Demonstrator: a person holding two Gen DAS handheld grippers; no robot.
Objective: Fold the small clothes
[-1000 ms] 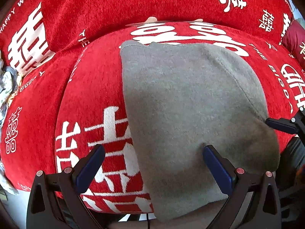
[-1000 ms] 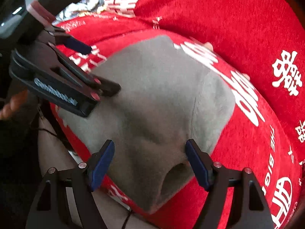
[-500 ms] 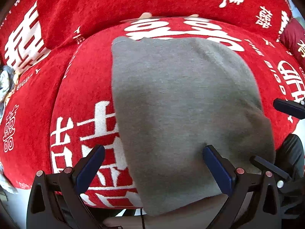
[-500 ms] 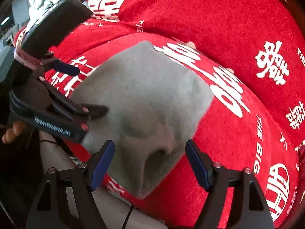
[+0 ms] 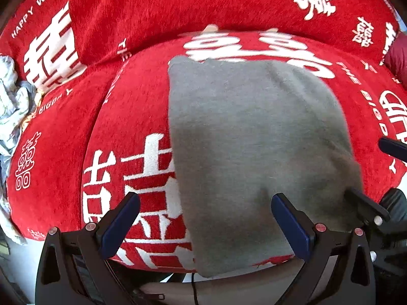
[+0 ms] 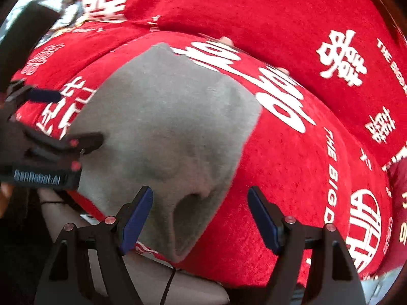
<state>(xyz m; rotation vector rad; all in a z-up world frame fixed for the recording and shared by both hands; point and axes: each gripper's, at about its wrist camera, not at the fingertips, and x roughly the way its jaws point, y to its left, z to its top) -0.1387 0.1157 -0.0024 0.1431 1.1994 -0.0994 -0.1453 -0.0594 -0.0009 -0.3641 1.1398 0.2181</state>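
A small grey knit garment [image 5: 254, 147] lies flat on a red cushion with white characters [image 5: 127, 117], its near edge hanging over the cushion's front. In the right wrist view the grey garment [image 6: 168, 137] shows an open hem or cuff at its near corner. My left gripper [image 5: 206, 226] is open and empty, straddling the garment's near left edge. My right gripper [image 6: 201, 218] is open and empty, at the garment's near right corner. The left gripper's fingers [image 6: 84, 139] show at the left of the right wrist view.
The red cushion's backrest [image 5: 178, 5] rises behind. A pile of pale patterned clothes [image 5: 10, 106] lies at the far left. A dark red pillow [image 6: 399, 178] sits at the right. A black cable [image 5: 194, 287] hangs below the cushion's front edge.
Both grippers have drawn back slightly and shifted right; the garment lies flatter. Both stay open and empty.
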